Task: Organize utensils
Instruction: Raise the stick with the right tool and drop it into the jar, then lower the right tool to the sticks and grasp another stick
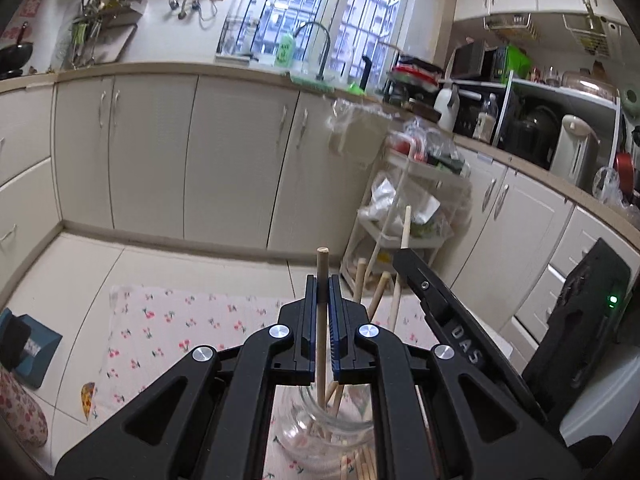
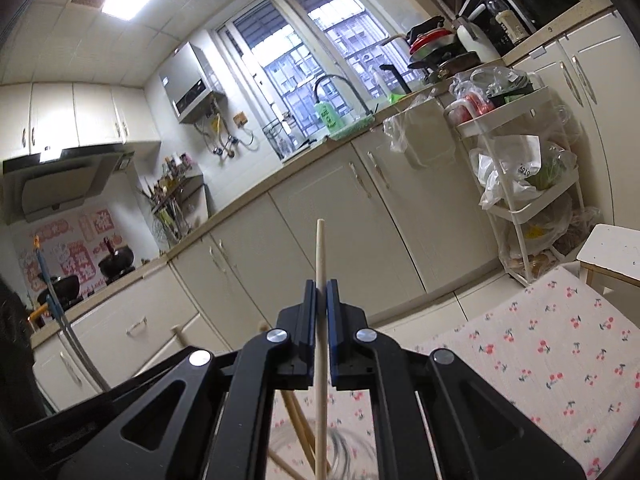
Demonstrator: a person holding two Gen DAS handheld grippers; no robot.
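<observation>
In the left wrist view a cherry-print cloth [image 1: 192, 328] covers the desk, with cream kitchen cabinets [image 1: 160, 152] behind and a white trolley [image 1: 412, 216] of bags to the right. A glass jar [image 1: 324, 428] stands just under the left gripper [image 1: 322, 292], wooden sticks [image 1: 378, 296] leaning out of it. The fingers [image 1: 310, 320] are closed on one upright wooden stick [image 1: 321, 320] whose lower end reaches into the jar mouth. The right gripper's black body [image 1: 440, 308] crosses in from the right, holding a pale stick [image 1: 406, 226]. In the right wrist view the same cloth [image 2: 560, 360] lies to the right beside a white stool [image 2: 612, 252]. The right gripper [image 2: 321, 292] pinches a thin pale stick [image 2: 321, 264] upright, its lower end over the blurred jar rim [image 2: 348, 452], beside leaning sticks [image 2: 298, 420]
</observation>
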